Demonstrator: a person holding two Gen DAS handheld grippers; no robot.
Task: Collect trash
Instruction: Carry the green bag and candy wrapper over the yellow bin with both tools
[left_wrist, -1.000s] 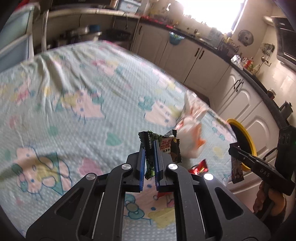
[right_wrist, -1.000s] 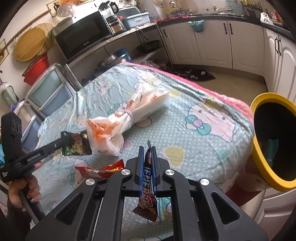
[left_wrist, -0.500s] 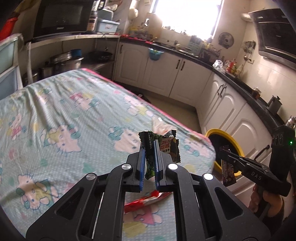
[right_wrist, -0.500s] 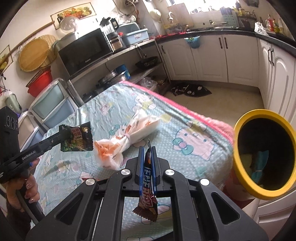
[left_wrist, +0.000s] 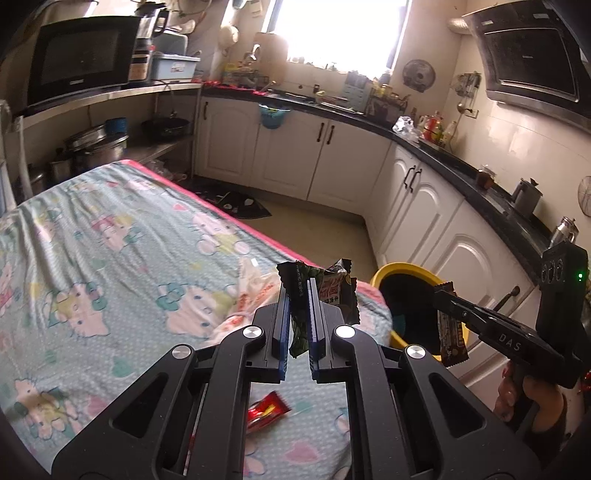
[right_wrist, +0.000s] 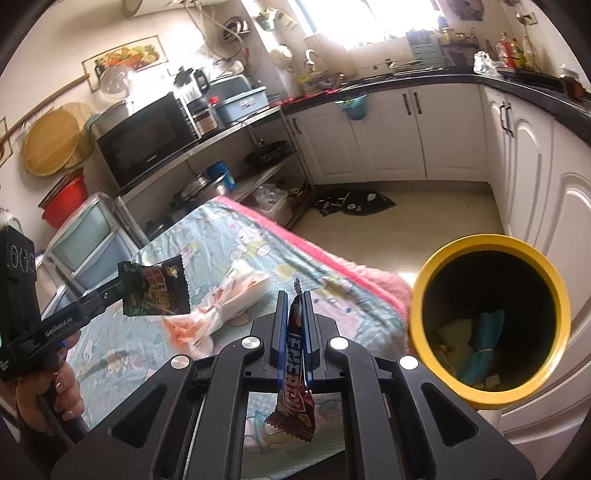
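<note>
two tools are seen, each held in a hand and each closed on one wrapper. the left tool (left_wrist: 299, 295) is clamped on a dark green snack packet (left_wrist: 334, 291), which stands up between its blue-lined fingers above the near part of the surface (left_wrist: 110, 236), a cartoon-print cloth with a pink edge. the right tool (right_wrist: 294, 314) is closed on a brown candy bar wrapper (right_wrist: 294, 391), which hangs down below its fingers.

two more pieces of trash are counted on the surface: one tied white and orange plastic bag (right_wrist: 221, 310) lying across the cloth, and one red wrapper (left_wrist: 266, 410) near the front edge, seen under the left tool.

one yellow-rimmed bin (right_wrist: 487, 258) stands on the floor just beside the corner of the surface, by the white cabinets; some trash is visible at its bottom.

in the left view, the right tool is held out level over the bin's mouth, with its wrapper dangling in front of the opening. in the right view, the left tool is raised level above the surface, apart from the bag.
</note>
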